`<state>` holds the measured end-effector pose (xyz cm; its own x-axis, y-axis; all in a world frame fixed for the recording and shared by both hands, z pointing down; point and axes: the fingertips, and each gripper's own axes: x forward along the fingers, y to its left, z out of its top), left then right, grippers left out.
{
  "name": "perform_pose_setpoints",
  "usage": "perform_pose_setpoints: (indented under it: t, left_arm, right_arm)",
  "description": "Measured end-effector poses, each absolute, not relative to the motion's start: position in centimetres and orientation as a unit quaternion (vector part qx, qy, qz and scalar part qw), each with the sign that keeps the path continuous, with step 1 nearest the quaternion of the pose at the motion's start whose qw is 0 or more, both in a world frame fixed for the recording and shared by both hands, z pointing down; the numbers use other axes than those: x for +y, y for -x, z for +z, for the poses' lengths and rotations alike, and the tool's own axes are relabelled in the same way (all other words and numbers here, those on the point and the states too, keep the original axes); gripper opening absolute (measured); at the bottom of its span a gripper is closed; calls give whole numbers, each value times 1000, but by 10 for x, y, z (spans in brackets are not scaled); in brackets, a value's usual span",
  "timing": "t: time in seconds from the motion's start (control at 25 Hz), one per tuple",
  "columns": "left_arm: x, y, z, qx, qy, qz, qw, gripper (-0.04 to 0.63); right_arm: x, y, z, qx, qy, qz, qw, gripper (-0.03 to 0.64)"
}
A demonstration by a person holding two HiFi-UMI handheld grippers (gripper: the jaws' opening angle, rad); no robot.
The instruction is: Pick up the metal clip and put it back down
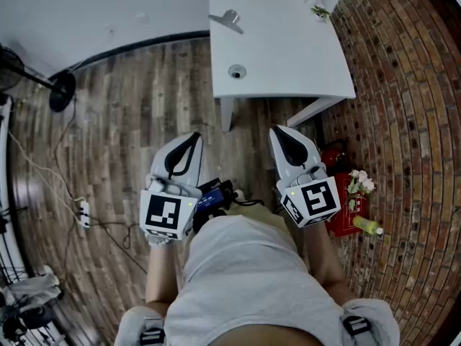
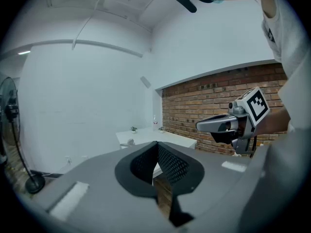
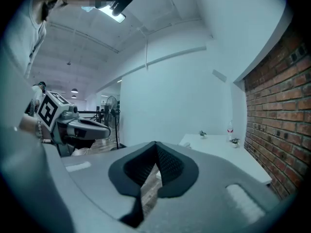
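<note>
The metal clip lies on the white table, toward its far left part. Both grippers hang over the wooden floor, close to the person's body and well short of the table. My left gripper is shut with nothing between its jaws; its own view shows the pads meeting at the tip, with the table far ahead. My right gripper is also shut and empty, its jaws closed in its own view. Each gripper appears in the other's view: the right gripper, the left gripper.
A small round object sits near the table's front edge. A bottle and small plants stand at its far end. A red box with flowers rests by the brick wall. A fan base and power strip lie left.
</note>
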<state>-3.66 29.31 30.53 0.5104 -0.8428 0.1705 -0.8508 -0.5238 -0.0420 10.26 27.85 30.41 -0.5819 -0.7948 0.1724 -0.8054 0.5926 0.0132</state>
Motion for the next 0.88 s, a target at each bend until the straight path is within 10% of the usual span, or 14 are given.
perform_pose_setpoints:
  t: [0.56,0.88]
  left_arm:
    - [298,22,300,-478,-875,70,29,72]
    - [305,15,301,-489,-868,79,29,87]
  right_arm:
    - [280,-111,305,-889,-450,55,60,1]
    - [281,-112,310,-898,-431,69,57,109]
